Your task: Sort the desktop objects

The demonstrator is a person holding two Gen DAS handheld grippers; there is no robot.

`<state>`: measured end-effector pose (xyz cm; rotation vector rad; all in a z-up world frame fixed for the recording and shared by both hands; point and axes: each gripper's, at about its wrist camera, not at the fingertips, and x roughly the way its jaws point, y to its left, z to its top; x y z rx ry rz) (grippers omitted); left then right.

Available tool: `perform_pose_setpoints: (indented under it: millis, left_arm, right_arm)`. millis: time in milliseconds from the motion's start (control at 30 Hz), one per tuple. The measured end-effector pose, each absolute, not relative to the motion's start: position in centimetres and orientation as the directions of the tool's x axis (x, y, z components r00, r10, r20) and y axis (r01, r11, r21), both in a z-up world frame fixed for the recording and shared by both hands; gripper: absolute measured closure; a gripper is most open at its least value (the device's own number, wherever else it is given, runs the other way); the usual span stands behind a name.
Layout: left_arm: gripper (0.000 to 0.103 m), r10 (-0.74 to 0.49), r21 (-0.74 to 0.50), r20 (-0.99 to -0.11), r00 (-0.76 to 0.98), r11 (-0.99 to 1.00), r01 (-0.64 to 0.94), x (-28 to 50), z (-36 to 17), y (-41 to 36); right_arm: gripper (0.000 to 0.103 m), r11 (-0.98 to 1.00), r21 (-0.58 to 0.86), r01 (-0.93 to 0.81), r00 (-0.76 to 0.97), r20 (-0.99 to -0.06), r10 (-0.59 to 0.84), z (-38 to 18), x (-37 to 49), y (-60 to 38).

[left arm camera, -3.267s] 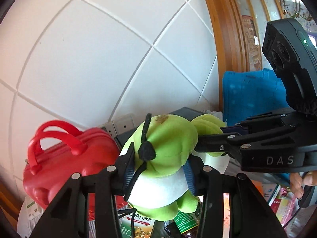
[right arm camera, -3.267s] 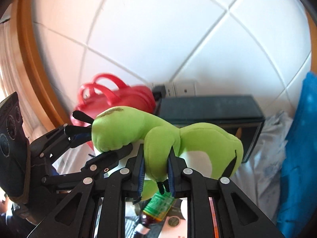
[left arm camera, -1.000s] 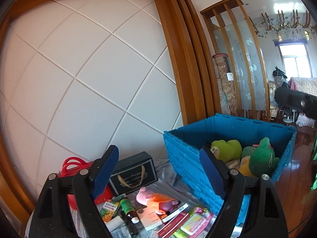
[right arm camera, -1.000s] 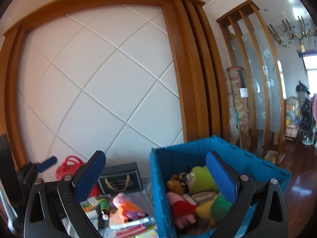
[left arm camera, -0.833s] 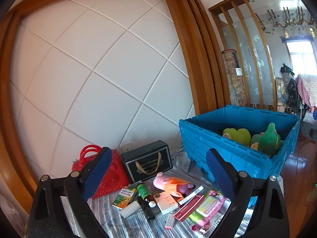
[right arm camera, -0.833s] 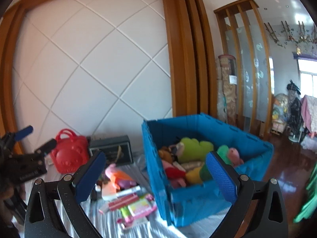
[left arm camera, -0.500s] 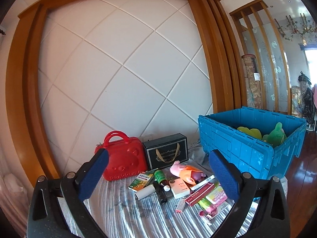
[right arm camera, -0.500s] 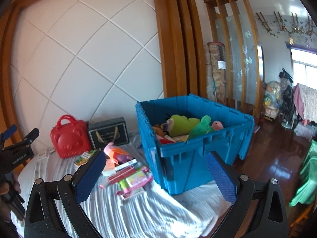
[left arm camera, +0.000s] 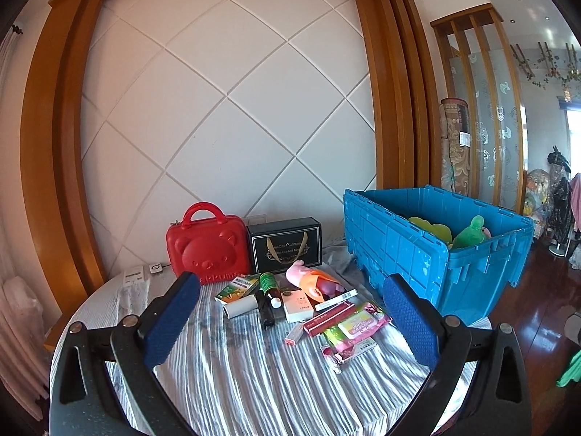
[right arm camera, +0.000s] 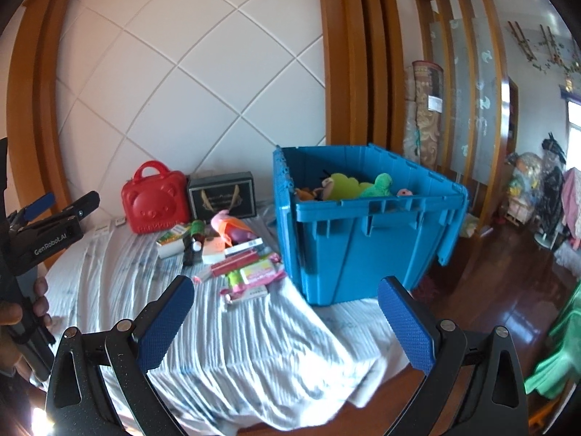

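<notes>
From your left wrist camera, your left gripper (left arm camera: 290,318) hangs over the near part of the striped cloth (left arm camera: 254,374) with its 2 blue pads (left arm camera: 172,316) spread wide apart and nothing between them. Take the blue crate (left arm camera: 432,250) as your landmark: it stands on the cloth with green plush toys (left arm camera: 468,232) showing above its rim. Just left of the crate's near corner lies the loose clutter: a pink plush toy (left arm camera: 312,281), a white box (left arm camera: 297,305), a red flat box (left arm camera: 328,318), a wipes pack (left arm camera: 357,327), a green-capped bottle (left arm camera: 269,285) and a green-and-white carton (left arm camera: 236,287). Farther left of the crate, against the wall, a black gift box (left arm camera: 285,243) stands upright, and the red bear case (left arm camera: 207,249) stands just beside it on the side away from the crate.

From your right wrist camera, your right gripper (right arm camera: 287,327) is also spread wide and holds nothing, its pads (right arm camera: 405,319) framing the cloth's (right arm camera: 232,341) near edge in front of the crate (right arm camera: 363,229). Here the crate's open top shows a yellow-green plush (right arm camera: 341,181), a green plush (right arm camera: 379,183) and a bit of pink among others. The clutter lies to the left of the crate's front corner, the wipes pack (right arm camera: 259,272) nearest it. The pink plush toy (right arm camera: 232,229), black gift box (right arm camera: 222,196) and red bear case (right arm camera: 156,200) sit beyond, left of the crate. At the far left of this view you can see your left gripper (right arm camera: 51,214) in your hand (right arm camera: 21,312), well apart from the crate.
</notes>
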<state>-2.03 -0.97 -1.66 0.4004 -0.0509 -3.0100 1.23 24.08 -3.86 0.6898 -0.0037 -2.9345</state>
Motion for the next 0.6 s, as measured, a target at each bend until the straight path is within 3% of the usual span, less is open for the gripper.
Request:
perform_pose_setpoints:
  millis: [167, 400, 600]
  left_arm:
    - [0.001, -0.099, -0.002, -0.264, -0.960, -0.995, 0.103, -1.2, -1.2, -1.6]
    - [0.001, -0.078, 0.063, -0.300, -0.951, -0.996, 0.062, -0.9, -1.4, -2.7]
    - [0.001, -0.094, 0.090, -0.262, -0.960, -0.993, 0.073, -0.3, -0.8, -3.9]
  right_arm:
    - [0.000, -0.993, -0.005, 0.118, -0.908, -0.405, -0.106, -2.7, 3.9, 23.8]
    - [0.000, -0.994, 0.036, 0.101, -0.911, -0.398, -0.107, -1.9, 4.7, 22.5]
    - [0.000, -0.994, 0.030, 0.108, -0.917, -0.382, -0.111, -1.6, 5.3, 20.0]
